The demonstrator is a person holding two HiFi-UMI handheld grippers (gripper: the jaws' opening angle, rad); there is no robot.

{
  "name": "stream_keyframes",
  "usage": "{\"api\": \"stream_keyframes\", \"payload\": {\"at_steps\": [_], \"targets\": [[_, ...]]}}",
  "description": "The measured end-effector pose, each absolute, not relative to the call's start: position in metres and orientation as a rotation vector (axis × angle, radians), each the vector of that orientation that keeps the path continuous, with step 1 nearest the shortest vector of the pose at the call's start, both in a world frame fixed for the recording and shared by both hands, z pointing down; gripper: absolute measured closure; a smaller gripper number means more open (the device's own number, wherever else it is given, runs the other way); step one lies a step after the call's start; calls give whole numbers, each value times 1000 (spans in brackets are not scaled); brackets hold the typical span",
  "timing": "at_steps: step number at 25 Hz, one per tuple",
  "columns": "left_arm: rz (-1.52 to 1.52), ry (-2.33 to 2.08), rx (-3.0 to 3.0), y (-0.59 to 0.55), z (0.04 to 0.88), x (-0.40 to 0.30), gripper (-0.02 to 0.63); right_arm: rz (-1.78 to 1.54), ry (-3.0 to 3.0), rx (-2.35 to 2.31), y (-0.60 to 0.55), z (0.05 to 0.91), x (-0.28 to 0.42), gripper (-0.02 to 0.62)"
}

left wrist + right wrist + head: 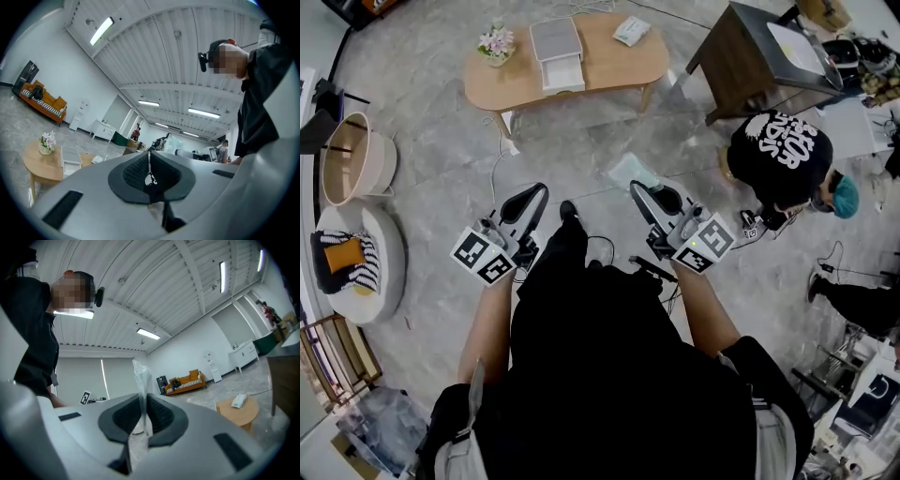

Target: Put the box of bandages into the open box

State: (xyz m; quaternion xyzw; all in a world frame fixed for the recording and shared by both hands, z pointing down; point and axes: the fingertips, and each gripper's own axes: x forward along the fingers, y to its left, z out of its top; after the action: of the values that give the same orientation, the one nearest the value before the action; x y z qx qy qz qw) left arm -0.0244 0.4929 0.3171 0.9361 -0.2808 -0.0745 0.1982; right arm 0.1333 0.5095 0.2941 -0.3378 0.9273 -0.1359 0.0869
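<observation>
Open box (557, 54) sat well ahead on table (609, 64), so I held bag (630, 172) pinched in R gripper (636, 190), L gripper (541, 190) pressed together, empty.

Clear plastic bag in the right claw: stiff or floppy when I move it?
Likely floppy: the thin clear plastic bag crinkles above the right claw. Probably light, since it stands up unsupported. May slip, being glossy.

What is inside the clear plastic bag (140, 376) pinched by the right hand-held gripper (143, 404) cannot be told; in the head view it is seen only as a pale patch. The packet (631, 30) on the bench (609, 70) is too small to be identified. In the left gripper view the bench is partly hidden behind the left hand-held gripper (149, 161).
</observation>
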Motion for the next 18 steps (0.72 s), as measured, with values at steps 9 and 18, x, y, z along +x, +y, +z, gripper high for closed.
{"api": "stream_keyframes", "payload": {"at_steps": [9,18], "targets": [[-273,-789,2653,355,292,-60,580,-421,2821,-1025,373,275,101,560],[-284,-747,2647,252,302,-88,580,-378,2833,-1039,275,268,63,560]]}}
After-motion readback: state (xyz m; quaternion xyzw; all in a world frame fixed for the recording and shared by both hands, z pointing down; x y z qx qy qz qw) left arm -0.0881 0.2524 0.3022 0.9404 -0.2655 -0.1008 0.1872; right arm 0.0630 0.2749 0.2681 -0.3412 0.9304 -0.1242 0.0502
